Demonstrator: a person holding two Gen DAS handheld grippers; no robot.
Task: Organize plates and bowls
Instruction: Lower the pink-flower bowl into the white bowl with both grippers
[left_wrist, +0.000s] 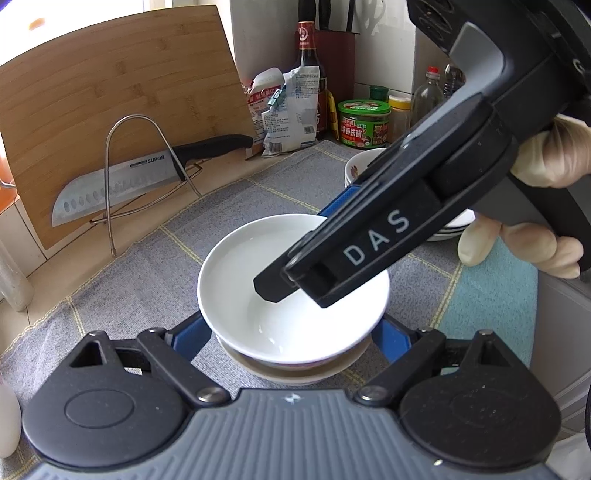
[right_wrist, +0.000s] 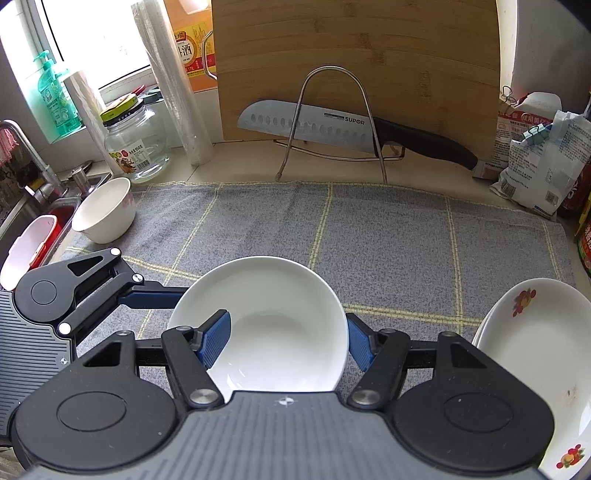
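Observation:
A plain white bowl (left_wrist: 258, 280) sits on top of another bowl (left_wrist: 295, 373) on the grey cloth; it also shows in the right wrist view (right_wrist: 273, 317). My left gripper (left_wrist: 295, 332) is open, one blue finger on each side of the stack. My right gripper (right_wrist: 288, 339) reaches over the white bowl, one finger inside it and one outside its right rim, with a gap; its fingers (left_wrist: 273, 291) show over the bowl in the left wrist view. The left gripper's body (right_wrist: 74, 295) shows at the left.
Flowered plates (right_wrist: 532, 354) are stacked at the right, and show behind the right gripper (left_wrist: 358, 166). A cream bowl (right_wrist: 107, 210) stands near the sink. A cutting board (right_wrist: 354, 66), knife (right_wrist: 317, 125), wire rack, jars and bags line the back wall.

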